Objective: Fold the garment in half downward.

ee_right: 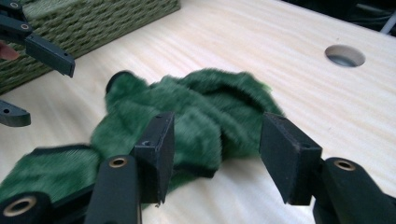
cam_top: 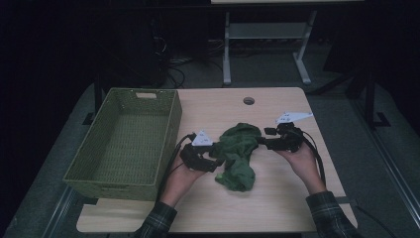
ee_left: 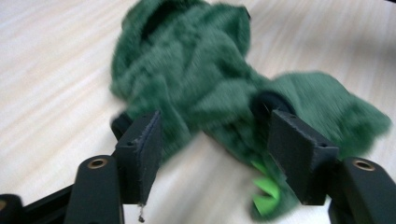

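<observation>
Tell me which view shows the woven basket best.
The high view: the whole green basket shows, open and standing at the table's left edge. The right gripper view catches just a corner of its woven wall.

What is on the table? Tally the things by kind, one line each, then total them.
Green fleece garment: 1
Green woven basket: 1
Hand-held grippers: 2, the left gripper and the right gripper
Total: 4
</observation>
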`<state>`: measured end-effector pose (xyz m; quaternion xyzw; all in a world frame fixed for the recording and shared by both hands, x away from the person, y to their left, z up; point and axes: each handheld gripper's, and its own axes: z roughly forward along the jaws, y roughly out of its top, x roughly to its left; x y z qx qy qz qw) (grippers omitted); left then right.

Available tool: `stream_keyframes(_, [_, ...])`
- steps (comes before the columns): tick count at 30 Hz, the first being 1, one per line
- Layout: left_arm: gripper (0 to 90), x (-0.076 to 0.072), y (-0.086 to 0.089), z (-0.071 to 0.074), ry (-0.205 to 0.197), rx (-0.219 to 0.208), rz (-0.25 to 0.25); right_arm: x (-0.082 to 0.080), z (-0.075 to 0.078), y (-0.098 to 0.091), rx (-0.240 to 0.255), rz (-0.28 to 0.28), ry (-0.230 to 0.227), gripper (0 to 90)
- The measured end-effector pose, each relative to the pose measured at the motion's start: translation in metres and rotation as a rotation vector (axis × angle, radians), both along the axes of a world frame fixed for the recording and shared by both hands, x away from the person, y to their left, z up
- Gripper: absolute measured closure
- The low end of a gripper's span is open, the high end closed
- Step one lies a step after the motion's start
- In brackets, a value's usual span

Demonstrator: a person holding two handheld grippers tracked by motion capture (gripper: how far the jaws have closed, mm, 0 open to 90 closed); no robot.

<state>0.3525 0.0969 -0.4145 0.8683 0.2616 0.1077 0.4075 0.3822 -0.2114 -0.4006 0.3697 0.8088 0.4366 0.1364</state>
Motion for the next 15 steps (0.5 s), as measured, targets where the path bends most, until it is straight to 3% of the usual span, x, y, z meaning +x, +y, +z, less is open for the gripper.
stream_keyframes(1, [37.7,0.0,0.0,0.0,0.0,0.0,0.0,0.003,0.0,0.0,0.0,-0.001,0.005,45.4])
stream_keyframes(4, [39.9,0.02,-0.002,0.005,-0.006,0.009,0.009,0.012,-0.001,0.001,-0.013,-0.011,0.012,45.4])
stream_keyframes(5, [41.0,0.02,-0.002,0.005,-0.006,0.009,0.009,0.015,-0.001,0.002,-0.016,-0.009,0.016,45.7])
stream_keyframes(6, [41.6,0.031,-0.003,0.007,-0.011,0.007,0.022,0.017,-0.001,0.002,-0.01,-0.013,0.0,46.6])
stream_keyframes(7, [42.0,0.031,-0.003,0.007,-0.011,0.007,0.022,0.017,-0.001,0.002,-0.01,-0.013,0.0,46.6])
stream_keyframes(8, [42.2,0.041,-0.004,0.007,-0.007,0.007,0.03,0.023,-0.003,0.002,-0.007,-0.02,0.005,46.5])
stream_keyframes(9, [42.3,0.041,-0.004,0.007,-0.007,0.007,0.03,0.023,-0.003,0.002,-0.007,-0.02,0.005,46.5])
stream_keyframes(10, [42.4,0.052,-0.005,0.006,-0.013,0.011,0.039,0.029,-0.004,0.002,-0.012,-0.033,0.014,46.6])
stream_keyframes(11, [42.7,0.052,-0.005,0.006,-0.013,0.011,0.039,0.033,-0.005,0.002,-0.009,-0.039,0.017,46.6])
stream_keyframes(13, [43.2,0.069,-0.007,0.004,-0.002,0.006,0.056,0.039,-0.006,0.003,-0.011,-0.054,0.001,48.2])
stream_keyframes(15, [43.8,0.074,-0.008,0.003,0.005,0.001,0.062,0.042,-0.007,0.003,-0.013,-0.058,0.016,47.8])
